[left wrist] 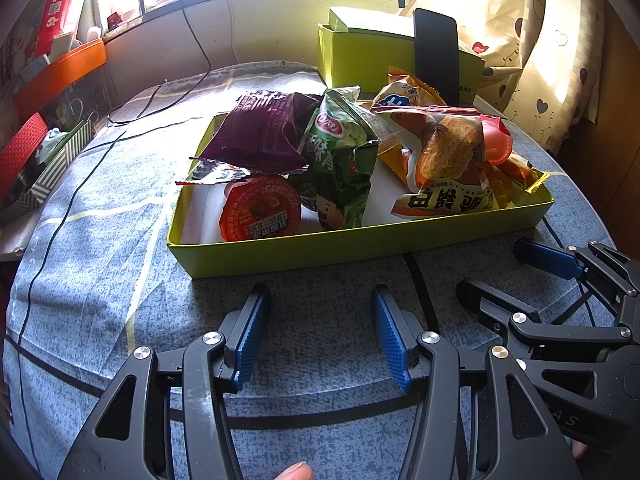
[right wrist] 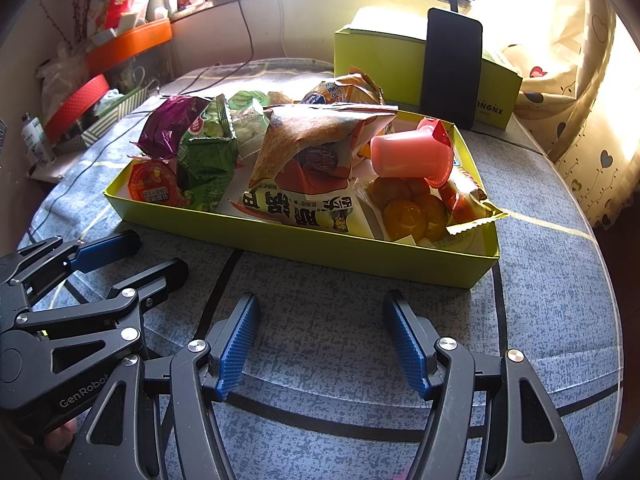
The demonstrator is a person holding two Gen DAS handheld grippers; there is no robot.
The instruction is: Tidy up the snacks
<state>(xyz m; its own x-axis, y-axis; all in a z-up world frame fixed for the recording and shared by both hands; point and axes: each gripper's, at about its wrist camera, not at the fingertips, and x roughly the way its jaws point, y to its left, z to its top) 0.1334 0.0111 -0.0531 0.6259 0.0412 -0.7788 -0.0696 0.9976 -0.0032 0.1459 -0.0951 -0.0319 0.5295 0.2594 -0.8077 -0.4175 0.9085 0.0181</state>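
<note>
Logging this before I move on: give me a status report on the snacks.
Left gripper and right gripper open, empty, short of the tray. Snacks piled inside, pink jelly cup on top. Nothing in the way.

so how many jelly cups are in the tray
2 clearly visible. A red-lidded cup lies at the tray's near left corner; a pink cup lies on its side atop the packets at the right. More may hide under the bags.
</note>
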